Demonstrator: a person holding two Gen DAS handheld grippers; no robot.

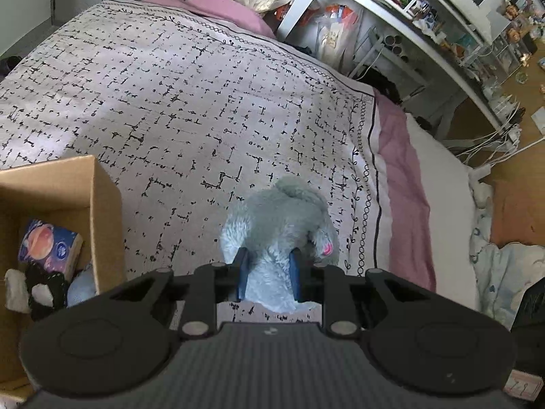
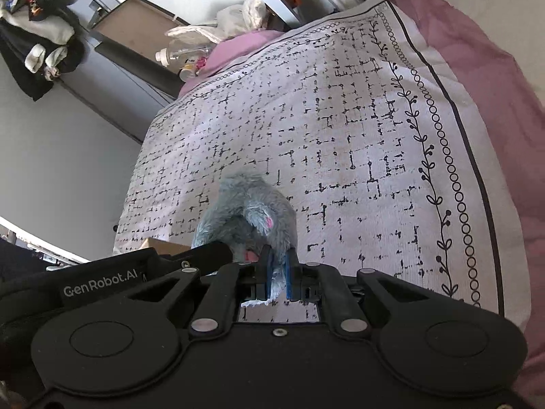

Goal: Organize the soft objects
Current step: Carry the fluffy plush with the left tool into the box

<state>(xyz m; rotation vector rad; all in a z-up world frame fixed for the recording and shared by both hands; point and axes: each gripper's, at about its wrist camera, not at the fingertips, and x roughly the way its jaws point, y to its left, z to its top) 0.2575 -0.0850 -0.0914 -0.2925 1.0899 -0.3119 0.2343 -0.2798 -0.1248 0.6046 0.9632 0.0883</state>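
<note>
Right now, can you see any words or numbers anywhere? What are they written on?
"GenRobot.AI": white letters on the black body of the left gripper, seen in the right wrist view.
The tissue pack in the cardboard box has a blue round logo, too blurred to read.
The bottles and packets on the shelves carry labels too small to read.
No numbers can be read.

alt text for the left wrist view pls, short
The left tool is shut on a grey plush toy, held above a bed cover with a black grid pattern. At lower left, an open cardboard box holds a tissue pack and other soft items.
</note>
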